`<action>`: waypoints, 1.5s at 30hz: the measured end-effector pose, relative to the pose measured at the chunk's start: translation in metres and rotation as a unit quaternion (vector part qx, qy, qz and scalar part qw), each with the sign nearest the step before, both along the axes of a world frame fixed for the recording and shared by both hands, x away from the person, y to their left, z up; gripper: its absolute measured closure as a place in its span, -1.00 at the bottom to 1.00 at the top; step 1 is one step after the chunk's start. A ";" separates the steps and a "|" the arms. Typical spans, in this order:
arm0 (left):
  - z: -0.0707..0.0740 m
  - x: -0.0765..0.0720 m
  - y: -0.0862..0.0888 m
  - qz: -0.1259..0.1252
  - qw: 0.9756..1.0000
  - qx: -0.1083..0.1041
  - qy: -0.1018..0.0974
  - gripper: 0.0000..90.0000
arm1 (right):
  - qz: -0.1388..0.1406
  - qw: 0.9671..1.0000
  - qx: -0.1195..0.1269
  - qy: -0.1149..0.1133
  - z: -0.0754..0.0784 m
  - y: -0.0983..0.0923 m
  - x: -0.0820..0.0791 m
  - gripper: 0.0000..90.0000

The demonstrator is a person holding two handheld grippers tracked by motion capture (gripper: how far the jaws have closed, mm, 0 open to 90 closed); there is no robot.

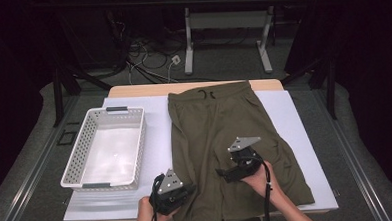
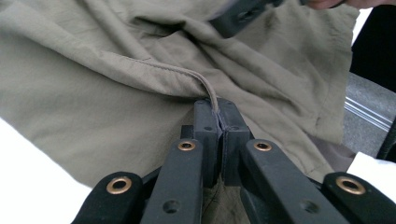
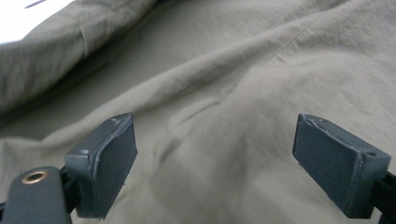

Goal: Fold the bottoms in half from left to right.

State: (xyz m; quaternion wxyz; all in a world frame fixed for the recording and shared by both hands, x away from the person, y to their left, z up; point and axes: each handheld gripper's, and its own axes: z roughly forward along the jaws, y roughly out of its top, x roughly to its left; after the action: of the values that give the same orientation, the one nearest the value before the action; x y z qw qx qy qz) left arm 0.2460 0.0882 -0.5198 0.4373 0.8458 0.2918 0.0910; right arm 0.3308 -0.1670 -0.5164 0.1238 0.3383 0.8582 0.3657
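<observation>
Olive shorts (image 1: 220,139) lie flat on the white-covered desk (image 1: 295,136), waistband at the far side, leg hems at the person's edge. White basket (image 1: 105,147) sits beside them on the left, nothing in it.

Left tongs (image 2: 217,122) are clenched on the hem seam of the left leg; the cord-like edge runs straight into the closed pads. Right tongs (image 3: 229,163) are spread wide, nothing between the pads, hovering just above the cloth mid-leg.

Step in hand looks like a fold starting from the left hem. To do it well: keep the left pinch on the seam, not on one loose layer. The right tongs should either grab the matching hem or press flat on the fold line before the left lifts. Carry the hem low and even so the cloth doesn't bunch.

Hard to tell: whether the left pinch holds both layers or one. The near hem of the shorts is hidden under hands and tongs in the high view.
</observation>
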 end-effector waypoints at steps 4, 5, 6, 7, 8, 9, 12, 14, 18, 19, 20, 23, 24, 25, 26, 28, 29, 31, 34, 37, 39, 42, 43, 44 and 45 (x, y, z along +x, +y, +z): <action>-0.001 0.001 -0.009 -0.012 1.000 -0.002 0.000 0.95 | 0.002 1.000 -0.004 -0.001 0.000 0.009 0.006 -0.66; -0.001 0.001 -0.012 -0.012 1.000 -0.002 0.003 0.95 | 0.005 1.000 -0.004 0.000 0.000 0.010 0.007 -0.65; -0.002 0.002 -0.014 -0.012 1.000 -0.004 0.000 0.94 | 0.006 1.000 0.002 -0.001 0.001 0.013 0.008 -0.64; -0.002 0.002 -0.015 -0.017 1.000 -0.002 0.004 0.94 | 0.007 1.000 0.001 -0.002 0.001 0.015 0.009 -0.63; -0.003 0.002 -0.017 -0.015 1.000 -0.006 0.001 0.95 | 0.007 1.000 0.005 0.000 0.002 0.017 0.009 -0.63; -0.002 0.003 -0.017 -0.019 1.000 -0.004 0.000 0.94 | 0.008 1.000 0.008 0.003 0.003 0.019 0.010 -0.62; -0.004 0.003 -0.020 -0.019 1.000 -0.004 0.004 0.94 | 0.016 1.000 0.021 0.006 0.005 0.024 0.011 -0.57; -0.006 0.004 -0.023 -0.020 1.000 -0.005 0.005 0.94 | 0.019 0.999 0.028 0.009 0.006 0.027 0.011 -0.51; -0.008 0.005 -0.027 -0.026 1.000 -0.002 0.010 0.94 | 0.027 0.999 0.037 0.012 0.006 0.031 0.009 -0.40; -0.010 0.006 -0.029 -0.030 1.000 0.002 0.007 0.94 | 0.026 0.999 0.039 0.018 0.006 0.031 0.008 -0.39; -0.010 0.007 -0.030 -0.032 0.999 0.001 0.010 0.94 | 0.030 0.999 0.042 0.015 0.006 0.032 0.008 -0.38; -0.013 0.006 -0.033 -0.033 0.999 -0.001 0.012 0.94 | 0.036 0.998 0.046 0.028 0.006 0.037 0.004 -0.38; -0.014 0.006 -0.033 -0.035 0.999 0.000 0.013 0.94 | 0.041 0.998 0.046 0.030 0.005 0.039 0.003 -0.38; -0.014 0.006 -0.033 -0.036 0.999 0.003 0.012 0.94 | 0.044 0.998 0.041 0.026 0.005 0.041 0.002 -0.37; -0.015 0.005 -0.034 -0.033 0.999 -0.002 0.014 0.94 | 0.046 0.998 0.037 0.029 0.004 0.043 0.001 -0.35; -0.015 0.005 -0.033 -0.036 0.999 0.001 0.005 0.94 | 0.053 0.998 0.028 0.037 0.001 0.047 0.000 -0.22; -0.015 0.005 -0.034 -0.035 0.999 -0.001 0.010 0.94 | 0.053 0.998 0.026 0.038 -0.001 0.049 0.000 -0.16; -0.014 0.005 -0.033 -0.035 0.999 -0.003 0.009 0.94 | 0.056 0.997 0.020 0.050 -0.005 0.051 0.000 0.11; -0.013 0.007 -0.030 -0.035 0.999 -0.004 0.006 0.92 | 0.058 0.997 0.021 0.053 -0.007 0.051 -0.002 0.57; -0.011 0.007 -0.027 -0.033 0.999 -0.011 0.009 0.83 | 0.058 0.997 0.024 0.050 -0.006 0.050 -0.004 0.86; -0.008 0.008 -0.024 -0.036 0.999 -0.016 0.005 0.71 | 0.053 0.997 0.030 0.046 -0.004 0.048 -0.006 0.90; -0.001 0.006 -0.019 -0.041 0.999 -0.014 -0.008 0.32 | 0.051 0.997 0.034 0.038 0.000 0.043 -0.007 0.93; 0.002 0.005 -0.016 -0.042 0.999 -0.005 -0.015 0.15 | 0.048 0.998 0.036 0.035 0.001 0.040 -0.007 0.93; 0.003 0.005 -0.014 -0.047 0.999 -0.003 -0.016 0.04 | 0.043 0.998 0.038 0.033 0.003 0.038 -0.007 0.93; 0.005 0.004 -0.011 -0.055 0.998 0.001 -0.019 -0.05 | 0.042 0.998 0.037 0.036 0.004 0.034 -0.006 0.93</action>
State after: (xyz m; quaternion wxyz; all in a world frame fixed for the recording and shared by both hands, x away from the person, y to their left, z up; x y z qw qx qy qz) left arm 0.2503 0.0769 -0.5149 0.4465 0.8591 0.2361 0.0831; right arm 0.3244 -0.1331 -0.5119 0.0643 0.3195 0.8613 0.3898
